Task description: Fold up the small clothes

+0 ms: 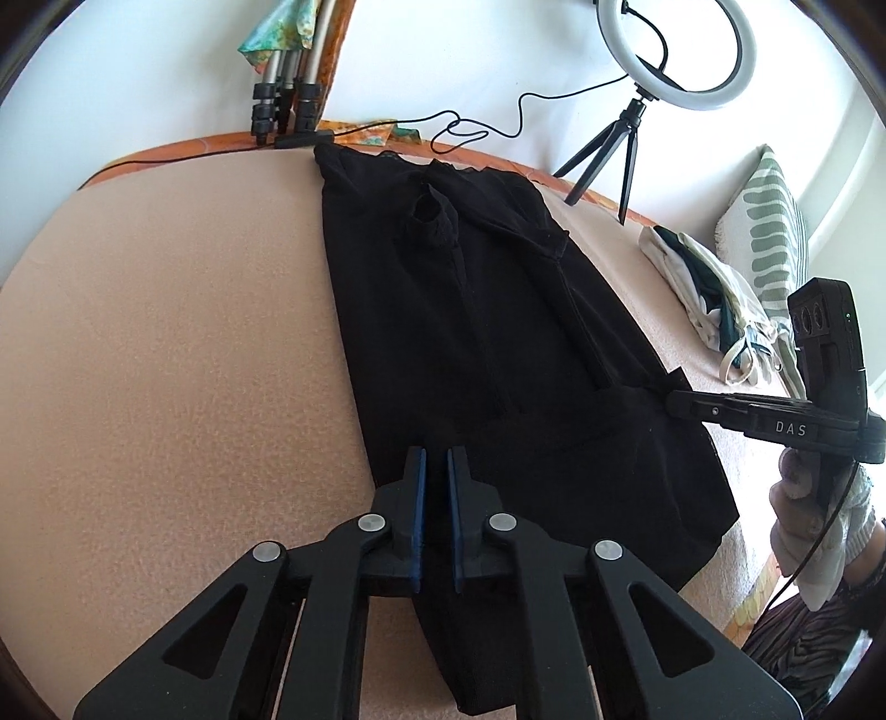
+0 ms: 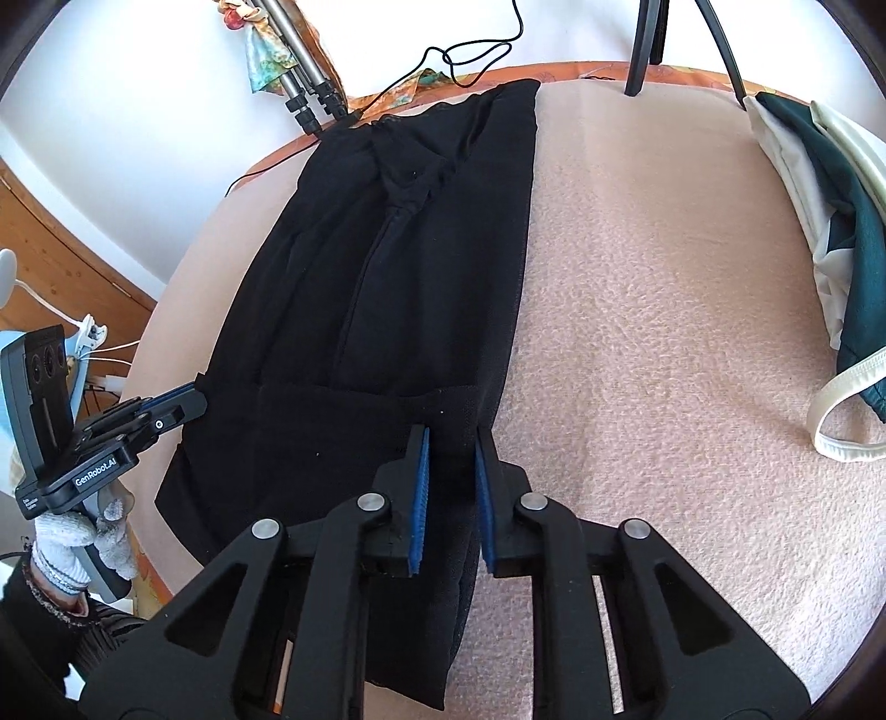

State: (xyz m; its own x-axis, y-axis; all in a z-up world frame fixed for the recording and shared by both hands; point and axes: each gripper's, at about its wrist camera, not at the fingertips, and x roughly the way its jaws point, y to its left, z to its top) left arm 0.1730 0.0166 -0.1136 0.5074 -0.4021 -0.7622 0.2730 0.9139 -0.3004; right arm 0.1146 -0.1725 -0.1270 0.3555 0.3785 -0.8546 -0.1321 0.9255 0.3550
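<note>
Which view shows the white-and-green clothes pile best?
The right wrist view: the white-and-green clothes pile lies large and unobstructed on the pink blanket. The left wrist view shows it smaller, near the edge.

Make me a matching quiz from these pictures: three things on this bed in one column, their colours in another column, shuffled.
Things:
1. long garment under the grippers
2. blanket covering the bed
3. ring light on its tripod

Colours:
A. white
B. black
C. pale pink

Pairs: 1-B, 2-C, 3-A
</note>
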